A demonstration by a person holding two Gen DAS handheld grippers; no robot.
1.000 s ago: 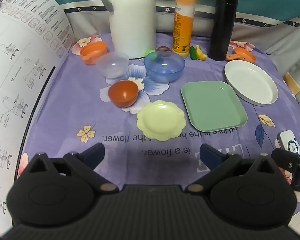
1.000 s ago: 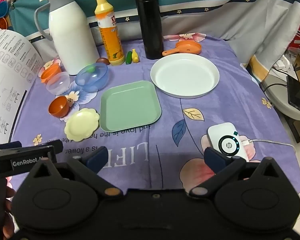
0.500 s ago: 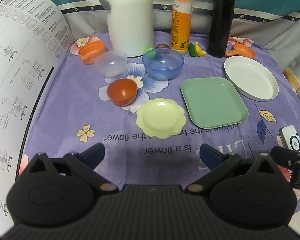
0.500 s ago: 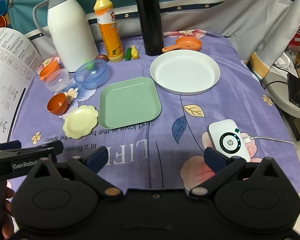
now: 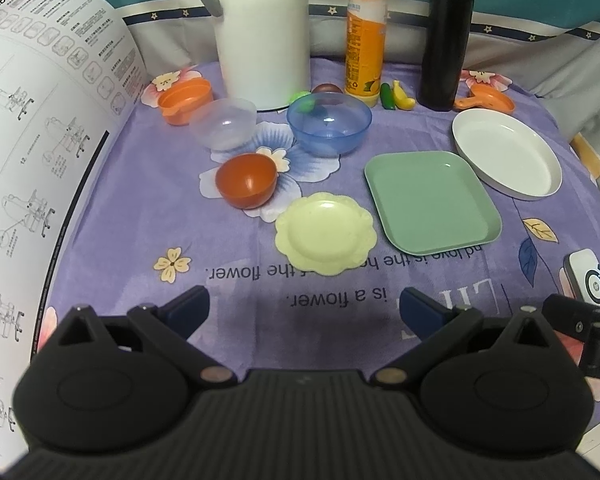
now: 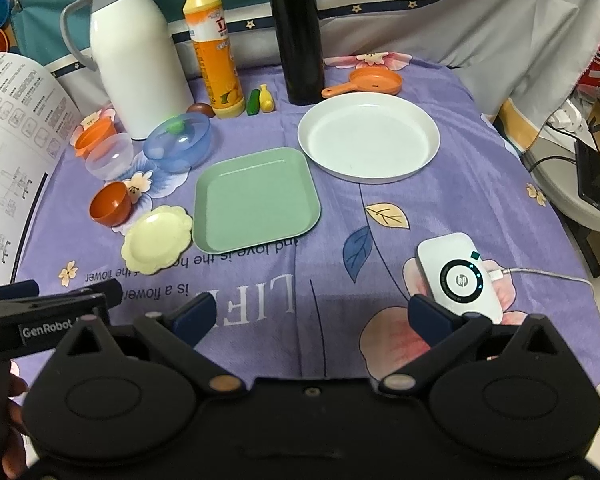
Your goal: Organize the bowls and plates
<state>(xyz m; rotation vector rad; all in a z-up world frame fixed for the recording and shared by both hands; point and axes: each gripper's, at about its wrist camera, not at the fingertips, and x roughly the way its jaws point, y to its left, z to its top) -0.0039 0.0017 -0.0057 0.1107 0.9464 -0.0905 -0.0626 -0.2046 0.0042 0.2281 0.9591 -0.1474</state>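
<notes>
On the purple cloth lie a pale yellow scalloped plate (image 5: pixel 326 233), a green square plate (image 5: pixel 432 201) and a white round plate (image 5: pixel 506 152). Behind them stand a red-brown bowl (image 5: pixel 247 185), a clear bowl (image 5: pixel 224 128) and a blue bowl (image 5: pixel 329 122). The same plates show in the right wrist view: yellow plate (image 6: pixel 158 238), green plate (image 6: pixel 256 198), white plate (image 6: pixel 368 140). My left gripper (image 5: pixel 304 312) is open and empty, short of the yellow plate. My right gripper (image 6: pixel 312 314) is open and empty, short of the green plate.
A white thermos (image 5: pixel 262 32), an orange bottle (image 5: pixel 366 40) and a black flask (image 5: pixel 446 40) stand at the back. An orange cup (image 5: pixel 186 100) and an orange toy pan (image 5: pixel 488 102) lie near them. A white device (image 6: pixel 458 276) with a cable lies front right. A large paper sheet (image 5: pixel 40 160) rises on the left.
Both grippers have drawn back and risen slightly, so the table objects sit a little farther away in both views. Nothing on the table has moved.
</notes>
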